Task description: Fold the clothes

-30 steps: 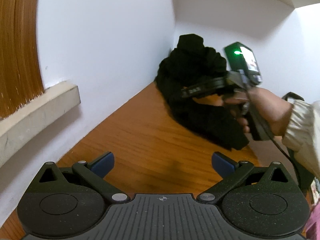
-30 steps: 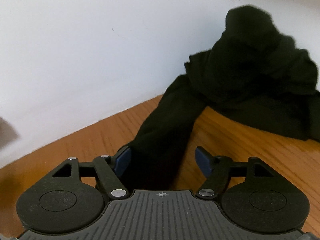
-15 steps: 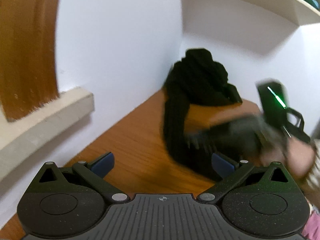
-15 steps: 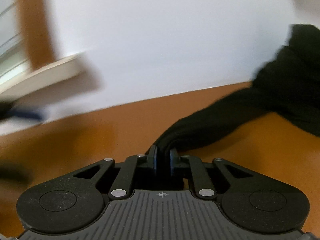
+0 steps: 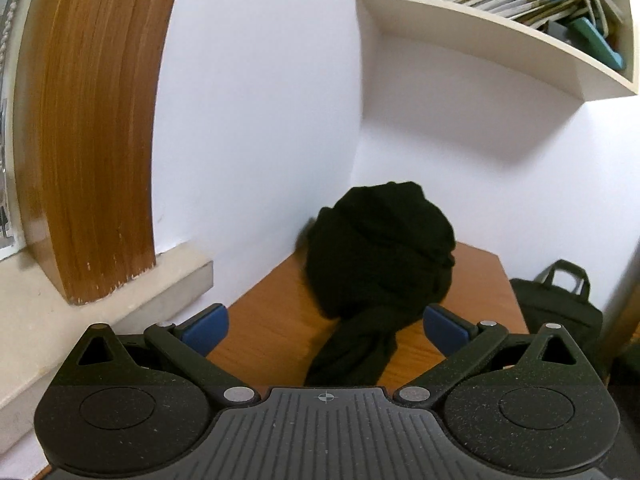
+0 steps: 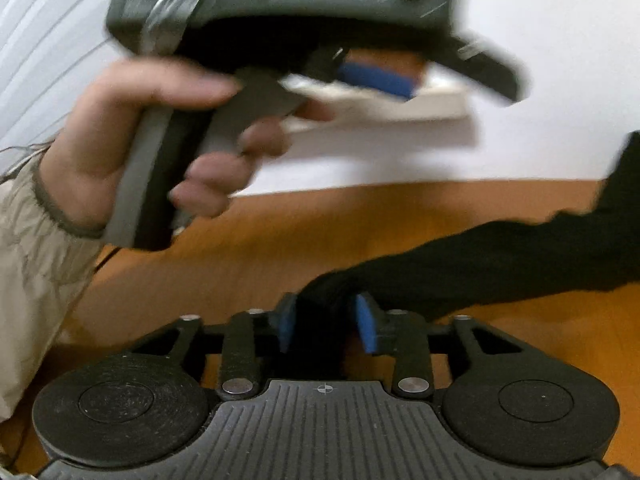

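The right gripper [image 6: 326, 322] pinches 1 end of the black garment [image 5: 380, 248] between its 2 jaws. The left gripper [image 5: 325, 330] is spread wide, with the bunched garment lying ahead of it on the wooden table [image 5: 272, 320].

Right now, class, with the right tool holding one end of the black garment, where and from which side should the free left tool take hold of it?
Probably on the stretched strip of the black garment between the bunched heap and the right tool. The left tool is open with that strip lying between its fingers, so come straight down from above, across its narrow width. The heap in the corner is too bulky.
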`<move>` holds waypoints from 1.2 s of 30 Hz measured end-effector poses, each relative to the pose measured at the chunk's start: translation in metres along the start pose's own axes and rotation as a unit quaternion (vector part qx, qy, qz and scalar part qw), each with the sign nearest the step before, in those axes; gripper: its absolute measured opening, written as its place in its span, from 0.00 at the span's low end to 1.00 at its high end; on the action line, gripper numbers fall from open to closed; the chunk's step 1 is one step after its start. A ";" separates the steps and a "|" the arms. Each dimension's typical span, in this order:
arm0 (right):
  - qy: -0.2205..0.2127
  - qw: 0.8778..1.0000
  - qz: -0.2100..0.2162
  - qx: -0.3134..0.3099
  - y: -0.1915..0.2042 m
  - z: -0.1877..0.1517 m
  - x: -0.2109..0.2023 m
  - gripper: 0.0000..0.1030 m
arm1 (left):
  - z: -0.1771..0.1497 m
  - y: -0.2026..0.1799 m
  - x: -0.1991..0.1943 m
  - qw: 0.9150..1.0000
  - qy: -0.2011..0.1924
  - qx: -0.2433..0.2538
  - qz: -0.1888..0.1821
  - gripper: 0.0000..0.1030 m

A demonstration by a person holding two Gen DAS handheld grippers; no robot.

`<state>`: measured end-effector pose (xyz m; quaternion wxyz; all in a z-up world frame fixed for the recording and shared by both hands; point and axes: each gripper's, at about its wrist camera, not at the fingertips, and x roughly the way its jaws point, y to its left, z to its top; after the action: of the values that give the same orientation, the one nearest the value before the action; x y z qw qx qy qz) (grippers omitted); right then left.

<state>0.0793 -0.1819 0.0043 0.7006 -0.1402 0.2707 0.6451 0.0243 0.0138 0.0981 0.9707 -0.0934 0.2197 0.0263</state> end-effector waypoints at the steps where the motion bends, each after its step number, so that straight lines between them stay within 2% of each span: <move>1: -0.004 1.000 -0.019 0.003 -0.008 0.003 -0.005 0.37 | 0.000 -0.001 0.001 1.000 0.000 0.001 -0.001 1.00; 2: -0.008 0.999 -0.040 0.007 -0.017 0.006 -0.010 0.38 | 0.000 -0.002 0.002 1.000 0.001 0.002 -0.002 1.00; 4: -0.019 0.996 -0.088 0.007 -0.036 0.014 -0.019 0.47 | -0.001 -0.003 0.004 1.000 0.003 0.004 -0.003 1.00; 9: -0.032 0.981 -0.193 0.005 -0.090 0.037 -0.029 0.49 | -0.003 -0.002 0.008 1.000 0.007 0.004 -0.003 1.00; 12: -0.030 0.967 -0.253 -0.004 -0.122 0.055 -0.022 0.50 | -0.004 -0.001 0.010 1.000 0.010 0.004 -0.004 1.00; 15: -0.030 0.951 -0.308 -0.007 -0.155 0.072 -0.010 0.56 | -0.005 0.000 0.013 1.000 0.013 0.005 -0.004 1.00; 20: -0.036 0.928 -0.371 0.009 -0.206 0.080 -0.005 0.65 | -0.007 0.003 0.022 1.000 0.020 0.003 -0.004 1.00; 23: -0.020 0.928 -0.370 0.019 -0.225 0.078 0.013 0.65 | -0.009 0.005 0.027 1.000 0.024 0.001 -0.004 1.00; 24: -0.016 0.930 -0.366 0.021 -0.229 0.074 0.016 0.56 | -0.009 0.006 0.029 1.000 0.026 0.000 -0.004 1.00; 25: -0.010 0.934 -0.356 0.027 -0.232 0.068 0.020 0.34 | -0.010 0.007 0.030 1.000 0.027 -0.001 -0.004 1.00; 26: -0.009 0.938 -0.345 0.031 -0.232 0.063 0.019 0.25 | -0.011 0.007 0.030 1.000 0.027 -0.001 -0.004 1.00; 28: -0.014 0.944 -0.328 0.031 -0.233 0.057 0.010 0.15 | -0.011 0.007 0.031 1.000 0.028 -0.002 -0.005 1.00; 31: -0.047 0.952 -0.302 0.031 -0.219 0.049 -0.024 0.12 | -0.012 0.007 0.034 0.999 0.030 -0.004 -0.010 1.00; 36: -0.088 0.958 -0.274 -0.004 -0.164 0.029 -0.096 0.10 | -0.010 -0.002 0.034 0.999 0.027 0.005 -0.019 1.00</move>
<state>0.2440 -0.2668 0.0570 0.8711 -0.1548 0.1563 0.4391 0.0507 0.0100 0.0750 0.9651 -0.0932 0.2445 0.0043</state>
